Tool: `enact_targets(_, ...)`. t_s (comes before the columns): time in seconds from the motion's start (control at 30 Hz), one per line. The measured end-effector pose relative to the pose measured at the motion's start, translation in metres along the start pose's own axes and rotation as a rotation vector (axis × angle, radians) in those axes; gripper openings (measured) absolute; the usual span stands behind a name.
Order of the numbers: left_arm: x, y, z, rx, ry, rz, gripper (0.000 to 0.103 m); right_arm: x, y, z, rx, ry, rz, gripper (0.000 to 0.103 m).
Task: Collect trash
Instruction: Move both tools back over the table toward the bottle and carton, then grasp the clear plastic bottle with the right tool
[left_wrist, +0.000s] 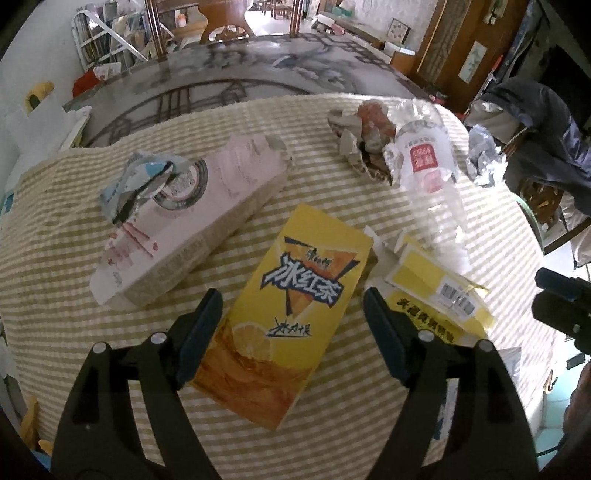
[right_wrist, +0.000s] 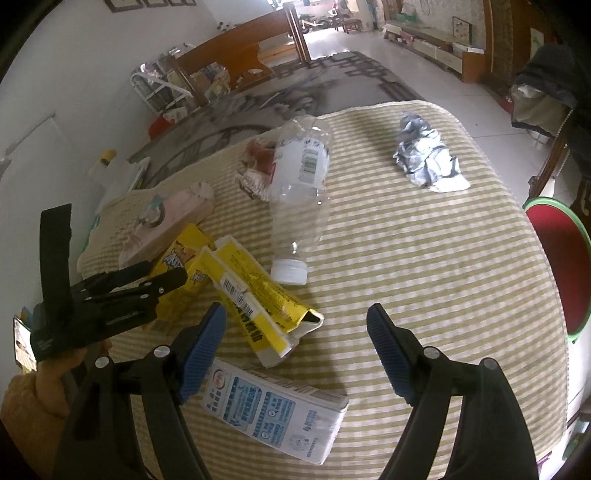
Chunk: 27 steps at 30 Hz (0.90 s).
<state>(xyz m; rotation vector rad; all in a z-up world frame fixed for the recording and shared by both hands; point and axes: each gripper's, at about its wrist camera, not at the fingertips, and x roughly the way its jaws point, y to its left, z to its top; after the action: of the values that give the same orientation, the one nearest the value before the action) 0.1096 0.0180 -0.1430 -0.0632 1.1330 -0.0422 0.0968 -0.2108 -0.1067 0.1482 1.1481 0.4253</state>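
Two claws hang over a striped tabletop (right_wrist: 424, 258) strewn with rubbish, each with its jaws apart and nothing held. Left claw (left_wrist: 291, 314): the yellow tea carton (left_wrist: 291, 295) lies flat directly between and below its fingers, the pads standing clear of both long edges. The carton's long axis runs roughly away from the camera, tilted slightly right at its far end, so the jaws already straddle its narrow width; a short descent and a squeeze would likely take it. Right claw (right_wrist: 297, 325): its nearest items are a torn yellow wrapper (right_wrist: 258, 302) close by its left finger and a blue-and-white carton (right_wrist: 275, 410) lying flat below that finger, its long axis running across the view. An empty clear bottle (right_wrist: 295, 199) lies farther off, cap towards the camera, with crumpled foil (right_wrist: 428, 158) well apart to the right. A pink box (left_wrist: 188, 218) lies to the left of the tea carton. For the tea carton the left hand is plainly the nearer. No bin can be identified in either view.
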Motion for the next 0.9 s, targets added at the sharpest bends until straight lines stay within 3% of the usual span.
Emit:
enact_targets(0.27,0.014,0.005,-0.001,-0.015,0.018,-0.009,0.075,0.005,0.0,0.007,-0.006,-0.001,-0.027,0.076)
enact_targets(0.57,-0.016,0.01,-0.024,-0.098,0.008,-0.078,0.068,0.047,0.009,0.066,-0.036,-0.017,-0.059,0.077)
enact_targets(0.7,-0.026,0.011,-0.037,-0.127,0.018,-0.085,0.068,0.073,0.009,0.09,-0.028,-0.022,-0.092,0.086)
enact_targets(0.9,-0.028,0.012,-0.048,-0.141,0.037,-0.088,0.068,0.106,0.007,0.105,-0.034,0.037,-0.123,0.085)
